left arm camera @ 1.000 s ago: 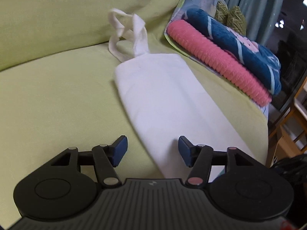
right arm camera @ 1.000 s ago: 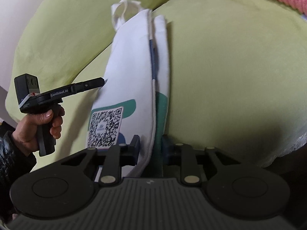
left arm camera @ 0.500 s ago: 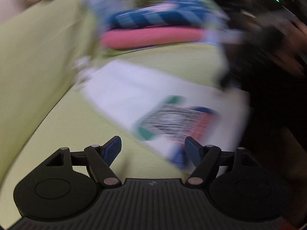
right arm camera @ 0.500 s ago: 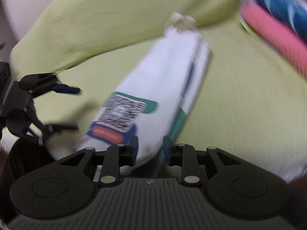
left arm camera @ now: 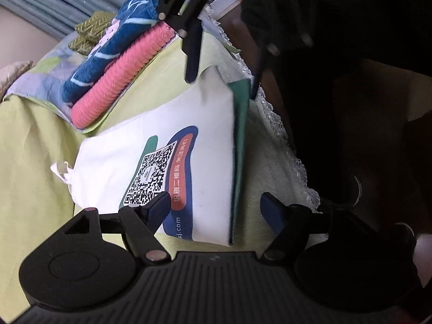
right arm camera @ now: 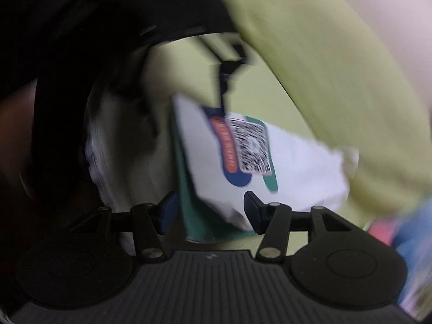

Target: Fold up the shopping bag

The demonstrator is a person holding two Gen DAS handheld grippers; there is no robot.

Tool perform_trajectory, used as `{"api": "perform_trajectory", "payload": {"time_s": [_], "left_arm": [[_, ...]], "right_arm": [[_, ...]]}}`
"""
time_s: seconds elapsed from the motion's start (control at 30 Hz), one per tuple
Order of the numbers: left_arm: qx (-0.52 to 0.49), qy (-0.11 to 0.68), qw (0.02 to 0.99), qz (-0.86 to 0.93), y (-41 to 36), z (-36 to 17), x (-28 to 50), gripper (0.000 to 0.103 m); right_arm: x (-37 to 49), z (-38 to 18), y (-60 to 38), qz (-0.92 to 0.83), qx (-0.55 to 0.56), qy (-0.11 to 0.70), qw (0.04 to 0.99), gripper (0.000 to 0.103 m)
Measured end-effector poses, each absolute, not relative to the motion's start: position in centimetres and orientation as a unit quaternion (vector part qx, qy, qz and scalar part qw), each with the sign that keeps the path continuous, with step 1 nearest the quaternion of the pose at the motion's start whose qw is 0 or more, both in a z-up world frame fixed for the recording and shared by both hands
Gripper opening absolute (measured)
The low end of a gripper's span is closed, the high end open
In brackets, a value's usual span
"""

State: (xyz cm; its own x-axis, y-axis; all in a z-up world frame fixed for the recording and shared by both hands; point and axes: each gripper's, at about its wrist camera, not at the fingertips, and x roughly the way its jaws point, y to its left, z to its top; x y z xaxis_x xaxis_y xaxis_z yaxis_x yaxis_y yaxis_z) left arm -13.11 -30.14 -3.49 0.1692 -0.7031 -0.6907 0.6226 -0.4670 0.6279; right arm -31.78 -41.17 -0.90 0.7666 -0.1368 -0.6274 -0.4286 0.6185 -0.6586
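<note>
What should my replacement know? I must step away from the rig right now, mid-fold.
Left gripper: open, holding nothing, hovering over the near edge of the shopping bag.
Right gripper: open, holding nothing, at the bag's opposite end; that view is blurred.
Bag: lies flat on the green cushion, folded lengthwise, QR print up, handles toward the backrest. Stacked towels lie beside it.
Done: the lengthwise fold.
Left: probably fold it again across its length and tuck in the handles.

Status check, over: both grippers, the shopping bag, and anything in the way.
Left gripper open, right gripper open, neither holding. Shopping bag flat on sofa, QR print up. Folded towels beside it, not blocking.
</note>
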Motion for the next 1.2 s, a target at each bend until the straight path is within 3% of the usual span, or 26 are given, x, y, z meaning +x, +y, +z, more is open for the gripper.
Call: {"api": "perform_trajectory", "payload": {"time_s": [0.2,0.37,0.4,0.73,0.83,0.93,1.07,1.13,1.2], "left_arm": [[0.566,-0.033,0.508,-0.648,-30.5,-4.0,-12.5,0.074],[0.567,-0.040,0.503,-0.651,-30.5,-4.1,-12.2,0.075],[0.567,-0.046,0.503,-0.651,-30.4,-4.1,-12.3,0.075],[0.566,-0.100,0.485,-0.660,-31.2,-3.4,-11.8,0.071],[0.553,-0.117,0.480,-0.671,-31.0,-3.0,-11.7,0.061],[0.559,-0.132,0.458,-0.679,-31.1,-3.2,-12.1,0.060],[0.564,-0.035,0.439,-0.698,-32.6,-3.2,-11.0,0.048],[0.543,0.029,0.450,-0.708,-33.5,-2.4,-9.9,0.048],[0.535,0.047,0.455,-0.710,-33.7,-2.0,-9.3,0.040]], "right_arm": [[-32.3,-4.3,-41.1,0.116,-0.561,0.314,0.757,0.045],[-32.2,-3.1,-42.6,0.101,-0.510,0.314,0.794,0.015],[-32.1,-2.7,-42.8,0.100,-0.492,0.317,0.805,0.014],[-30.0,3.0,-48.1,0.086,-0.203,0.368,0.903,0.012],[-30.2,3.0,-48.6,0.085,-0.184,0.371,0.906,0.012],[-30.0,2.2,-48.4,0.088,-0.189,0.374,0.904,0.012],[-29.4,2.4,-49.0,0.089,-0.165,0.382,0.905,0.012],[-29.3,2.6,-49.3,0.090,-0.147,0.384,0.907,0.012],[-29.0,2.7,-49.8,0.092,-0.134,0.387,0.908,0.012]]}}
